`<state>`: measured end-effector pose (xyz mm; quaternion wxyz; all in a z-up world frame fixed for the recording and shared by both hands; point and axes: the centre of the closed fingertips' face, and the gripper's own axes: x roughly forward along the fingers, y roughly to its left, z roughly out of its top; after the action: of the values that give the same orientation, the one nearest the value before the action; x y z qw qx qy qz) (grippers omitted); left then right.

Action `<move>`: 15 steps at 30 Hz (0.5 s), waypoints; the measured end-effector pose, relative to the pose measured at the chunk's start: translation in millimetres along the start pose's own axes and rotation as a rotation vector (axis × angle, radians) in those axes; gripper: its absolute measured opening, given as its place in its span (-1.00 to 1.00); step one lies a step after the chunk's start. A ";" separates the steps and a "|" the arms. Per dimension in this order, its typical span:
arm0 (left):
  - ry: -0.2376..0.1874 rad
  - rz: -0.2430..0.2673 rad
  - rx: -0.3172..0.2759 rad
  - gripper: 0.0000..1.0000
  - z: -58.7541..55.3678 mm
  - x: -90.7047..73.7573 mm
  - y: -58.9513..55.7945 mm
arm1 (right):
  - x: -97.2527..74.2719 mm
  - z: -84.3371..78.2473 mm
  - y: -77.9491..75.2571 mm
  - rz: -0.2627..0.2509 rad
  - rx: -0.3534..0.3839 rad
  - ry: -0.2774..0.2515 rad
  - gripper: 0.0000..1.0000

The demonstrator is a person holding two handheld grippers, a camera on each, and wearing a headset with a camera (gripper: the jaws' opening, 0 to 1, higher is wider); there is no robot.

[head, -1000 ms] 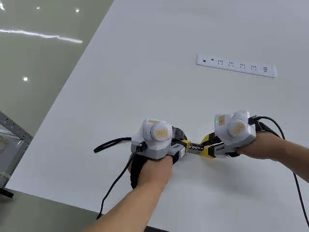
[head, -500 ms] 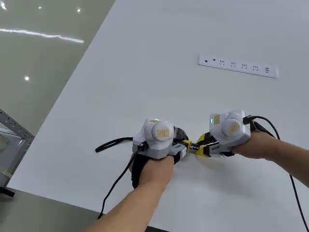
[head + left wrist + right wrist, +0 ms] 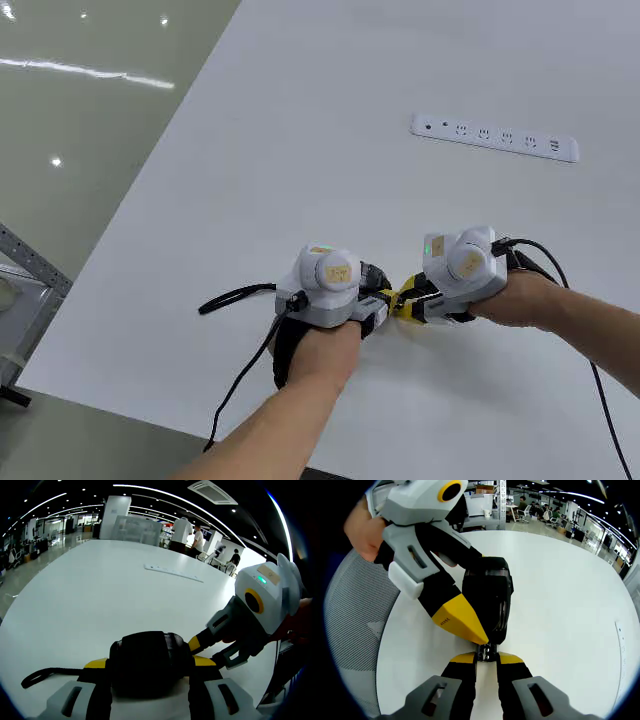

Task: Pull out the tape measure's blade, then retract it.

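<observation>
Beyond the tape measure (image 3: 150,662), power strip (image 3: 172,572)

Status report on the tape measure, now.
Left hand-held gripper shut on tape measure. Right hand-held gripper pinching blade tip, blade nearly all in. Power strip on table, well apart from the work.

I see bright, even light from overhead. The white table (image 3: 300,120) is nearly washed out, carrying only soft, faint shadows. Lamp reflections glare on the glossy floor (image 3: 90,100). Both gripper views bow strongly toward their edges, where ceiling strips (image 3: 150,490) curve.
</observation>
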<state>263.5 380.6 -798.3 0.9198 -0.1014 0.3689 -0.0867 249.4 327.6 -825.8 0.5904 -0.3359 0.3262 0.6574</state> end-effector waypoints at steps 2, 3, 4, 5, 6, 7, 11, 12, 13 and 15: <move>0.001 -0.001 0.000 0.16 0.0 0.0 0.0 | 0.5 1.0 0.2 0.000 -0.002 0.000 -0.76; 0.001 -0.001 -0.001 0.16 0.2 0.1 0.1 | 1.0 1.6 0.2 0.001 -0.002 -0.001 -0.76; 0.001 -0.001 -0.001 0.16 0.4 0.3 0.2 | 1.3 2.3 0.2 0.001 -0.002 0.000 -0.76; 0.001 -0.001 -0.001 0.16 0.4 0.3 0.2 | 2.2 3.7 0.2 0.000 -0.002 -0.001 -0.76; 0.001 -0.001 -0.001 0.16 0.4 0.2 0.1 | 2.7 4.6 0.0 -0.001 -0.001 -0.001 -0.76; 0.002 -0.002 -0.001 0.16 0.3 0.3 0.0 | 3.6 5.7 0.0 -0.002 -0.002 -0.002 -0.76; 0.002 -0.003 -0.001 0.16 0.4 0.2 -0.1 | 4.5 6.8 -0.1 -0.005 -0.001 0.000 -0.76; 0.002 -0.003 -0.002 0.16 0.4 0.3 -0.1 | 4.4 6.8 -0.2 -0.006 0.001 0.000 -0.76; 0.002 -0.003 -0.002 0.16 0.4 0.3 -0.1 | 4.4 6.6 -0.2 -0.007 0.003 -0.001 -0.76; 0.002 -0.003 -0.002 0.16 0.4 0.3 0.0 | 4.4 6.5 -0.2 -0.010 0.008 -0.001 -0.76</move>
<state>264.0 380.6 -798.2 0.9192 -0.1028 0.3698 -0.0878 248.9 335.5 -825.8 0.5950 -0.3351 0.3268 0.6534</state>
